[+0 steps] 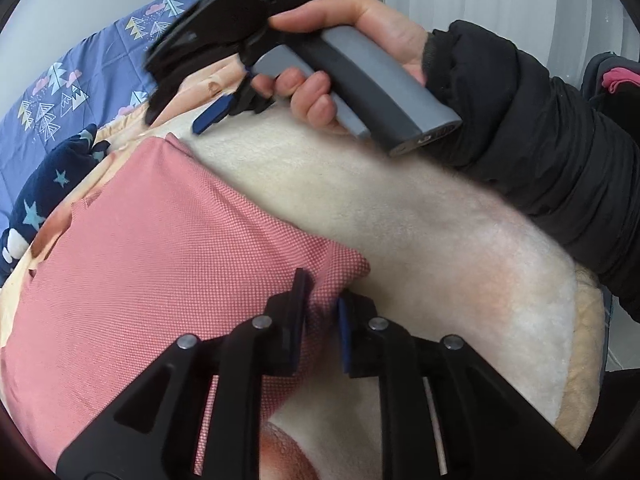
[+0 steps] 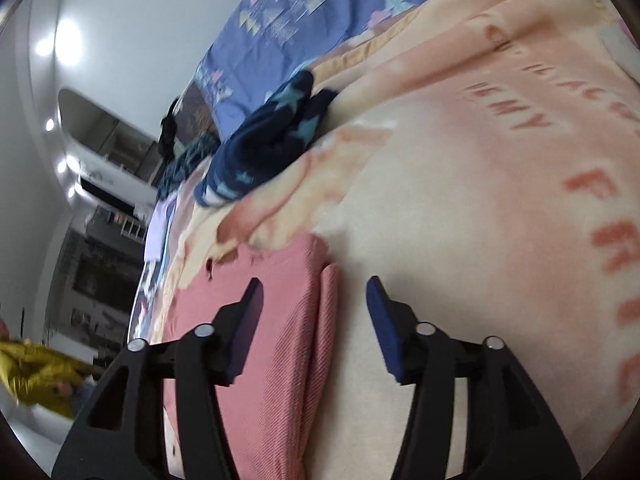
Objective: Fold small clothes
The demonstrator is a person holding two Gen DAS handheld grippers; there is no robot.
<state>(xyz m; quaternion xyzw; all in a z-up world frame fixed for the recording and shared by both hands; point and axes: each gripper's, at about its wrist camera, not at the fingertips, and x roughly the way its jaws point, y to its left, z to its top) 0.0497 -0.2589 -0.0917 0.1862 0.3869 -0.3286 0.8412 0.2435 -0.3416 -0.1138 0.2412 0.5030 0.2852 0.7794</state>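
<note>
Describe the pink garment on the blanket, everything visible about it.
The pink garment is a small salmon-pink piece of fine textured knit, lying flat on the cream and peach blanket. It looks partly folded: the right wrist view shows a layered edge with a narrow strip doubled alongside it. One corner sits between the fingers of the left gripper, which are closed on it. The right gripper is open over the folded edge, not pressing it. A navy star-print garment lies beyond, apart from it.
</note>
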